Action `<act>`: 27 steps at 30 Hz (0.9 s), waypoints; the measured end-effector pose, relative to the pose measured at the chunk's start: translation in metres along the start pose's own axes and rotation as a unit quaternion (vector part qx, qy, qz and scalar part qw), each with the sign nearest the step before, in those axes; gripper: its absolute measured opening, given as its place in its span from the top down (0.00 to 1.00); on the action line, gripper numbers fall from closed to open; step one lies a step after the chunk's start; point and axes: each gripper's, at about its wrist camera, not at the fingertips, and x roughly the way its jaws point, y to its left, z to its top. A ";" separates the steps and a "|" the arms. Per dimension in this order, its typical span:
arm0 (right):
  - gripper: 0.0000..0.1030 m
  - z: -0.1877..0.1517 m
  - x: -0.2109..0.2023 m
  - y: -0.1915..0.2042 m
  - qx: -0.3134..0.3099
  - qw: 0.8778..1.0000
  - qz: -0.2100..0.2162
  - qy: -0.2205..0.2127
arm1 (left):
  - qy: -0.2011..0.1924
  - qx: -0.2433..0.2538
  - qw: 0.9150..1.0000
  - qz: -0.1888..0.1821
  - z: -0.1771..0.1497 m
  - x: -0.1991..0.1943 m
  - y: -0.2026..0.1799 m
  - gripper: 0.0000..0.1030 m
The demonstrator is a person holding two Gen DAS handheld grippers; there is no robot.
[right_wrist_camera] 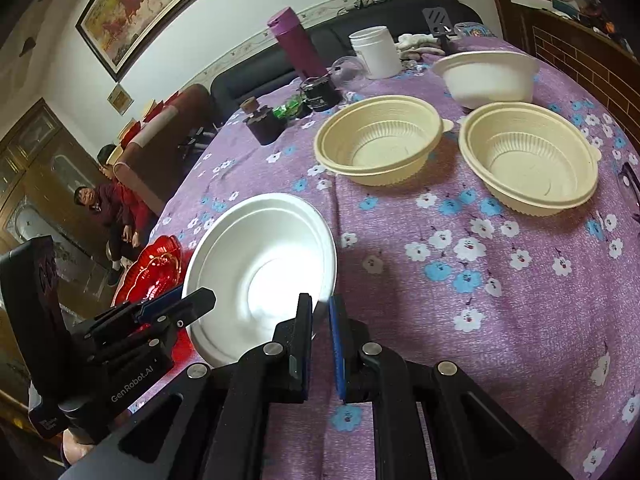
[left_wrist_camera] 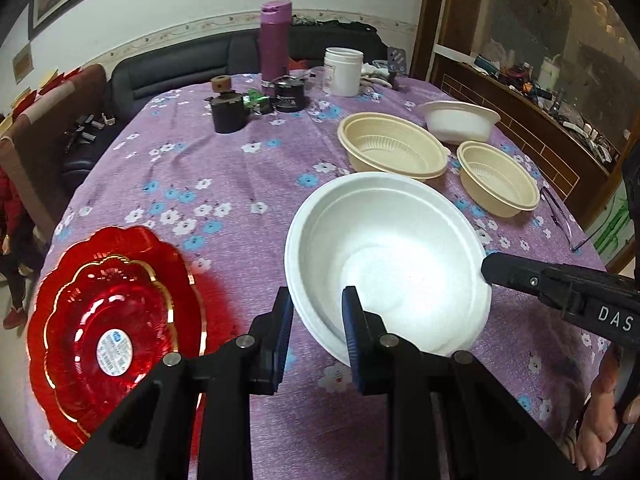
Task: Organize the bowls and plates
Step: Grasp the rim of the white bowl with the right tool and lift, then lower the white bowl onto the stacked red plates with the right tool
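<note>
A large white foam bowl (left_wrist_camera: 392, 264) is held tilted above the purple flowered tablecloth. My left gripper (left_wrist_camera: 318, 312) straddles its near rim, with a visible gap between the fingers. My right gripper (right_wrist_camera: 320, 316) is closed on the opposite rim; its finger also shows in the left wrist view (left_wrist_camera: 504, 272). The same white bowl (right_wrist_camera: 264, 264) fills the left-centre of the right wrist view. Two stacked red glass plates (left_wrist_camera: 112, 328) lie at the near left. Two cream bowls (left_wrist_camera: 394, 146) (left_wrist_camera: 498, 178) and a second white bowl (left_wrist_camera: 460, 120) stand farther right.
At the table's far end stand a purple flask (left_wrist_camera: 275, 40), a white jar (left_wrist_camera: 343, 71), black canisters (left_wrist_camera: 228, 112) and small clutter. A dark sofa (left_wrist_camera: 180, 68) lies behind the table. People sit at the left (right_wrist_camera: 108, 208). A wooden counter (left_wrist_camera: 540, 120) is at the right.
</note>
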 end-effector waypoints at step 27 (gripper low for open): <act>0.90 0.012 0.052 0.130 -0.111 0.993 0.031 0.037 | -0.046 -0.099 0.992 0.067 -0.028 -0.050 0.116 0.71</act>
